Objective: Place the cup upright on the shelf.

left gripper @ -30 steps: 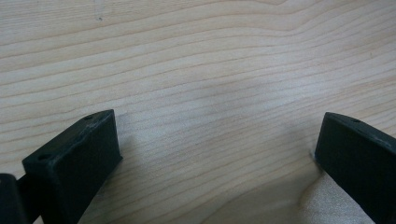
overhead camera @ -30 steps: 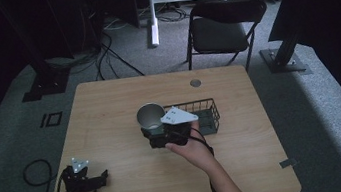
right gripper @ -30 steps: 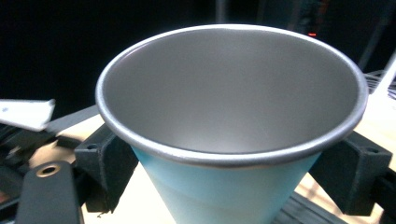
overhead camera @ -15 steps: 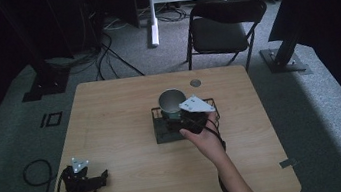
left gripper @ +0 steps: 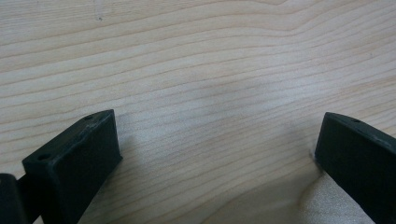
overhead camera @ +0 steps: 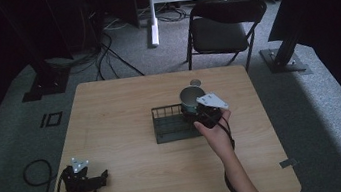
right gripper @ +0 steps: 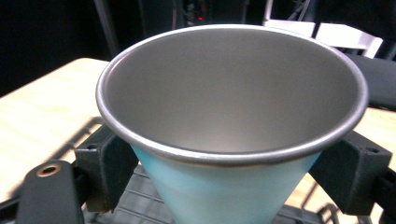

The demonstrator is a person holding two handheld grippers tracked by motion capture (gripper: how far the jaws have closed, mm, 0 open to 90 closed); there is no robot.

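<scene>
— What's around me, from the high view?

— My light wood-grain square table [overhead camera: 113,134] sits mid-frame on grey speckled carpet [overhead camera: 323,120]. Beyond its far edge, upper right of centre, stands a black folding metal chair [overhead camera: 222,30].

— And further back?

— A white metal frame with an upright post [overhead camera: 152,13] at top centre, black loose cables [overhead camera: 110,44] on the floor upper left, and a black stand foot [overhead camera: 46,85] beside them. Another dark post base [overhead camera: 284,57] sits at the right.

— The light?

— Dim; the top and right edges of the frame fall into black.
</scene>
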